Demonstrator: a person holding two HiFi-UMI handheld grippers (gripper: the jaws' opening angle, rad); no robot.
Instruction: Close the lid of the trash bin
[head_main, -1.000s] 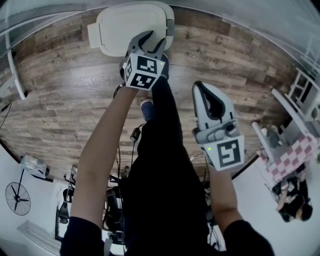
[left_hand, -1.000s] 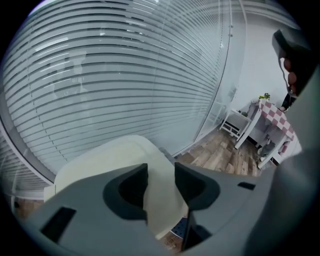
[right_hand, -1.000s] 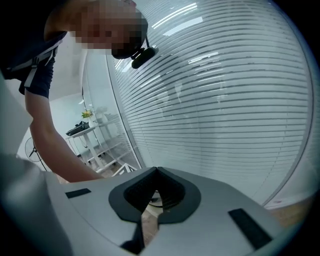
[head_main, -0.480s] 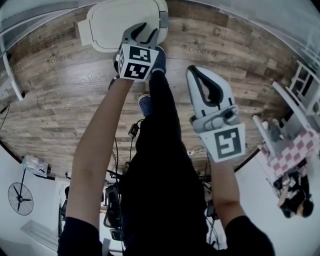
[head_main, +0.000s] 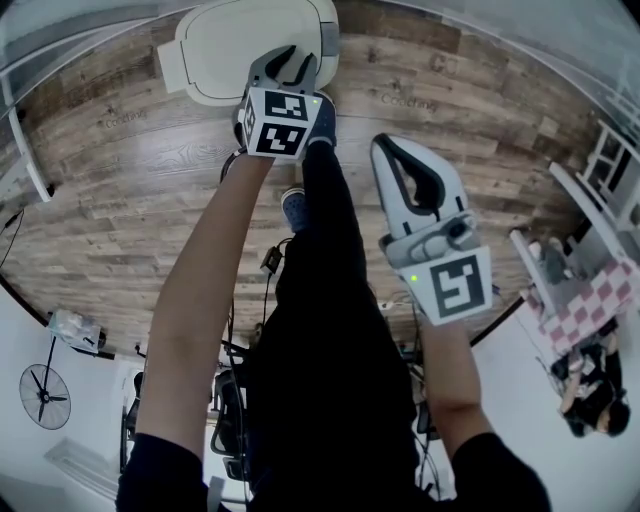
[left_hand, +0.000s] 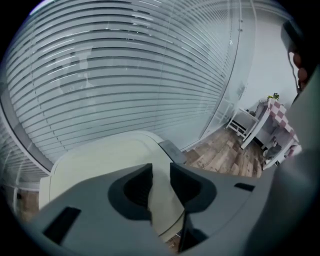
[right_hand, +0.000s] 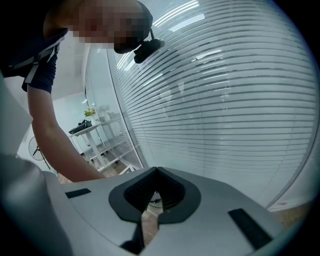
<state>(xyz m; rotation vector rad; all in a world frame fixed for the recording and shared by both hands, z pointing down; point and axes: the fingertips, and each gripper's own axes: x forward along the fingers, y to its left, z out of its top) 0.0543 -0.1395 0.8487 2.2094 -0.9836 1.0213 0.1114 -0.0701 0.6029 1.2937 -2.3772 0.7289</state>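
Observation:
The trash bin (head_main: 245, 45) stands on the wood floor at the top of the head view, its cream lid (left_hand: 105, 160) lying flat on it. My left gripper (head_main: 290, 65) hangs over the lid's near right edge, pointing steeply down. Its jaws (left_hand: 161, 167) are closing with a narrow gap left; the lid shows through the gap, and nothing is pressed between the pads. My right gripper (head_main: 392, 148) is held off to the right over the floor, away from the bin. Its fingertips (right_hand: 156, 170) meet on nothing.
A glass wall with blinds (left_hand: 130, 75) runs behind the bin. The person's leg and blue shoe (head_main: 322, 118) reach toward the bin's right side. White shelves and a checkered cloth (head_main: 585, 310) are at the right, a fan (head_main: 38, 397) at the lower left.
The left gripper's jaws have narrowed while it stays over the lid's edge. The right gripper has kept its place.

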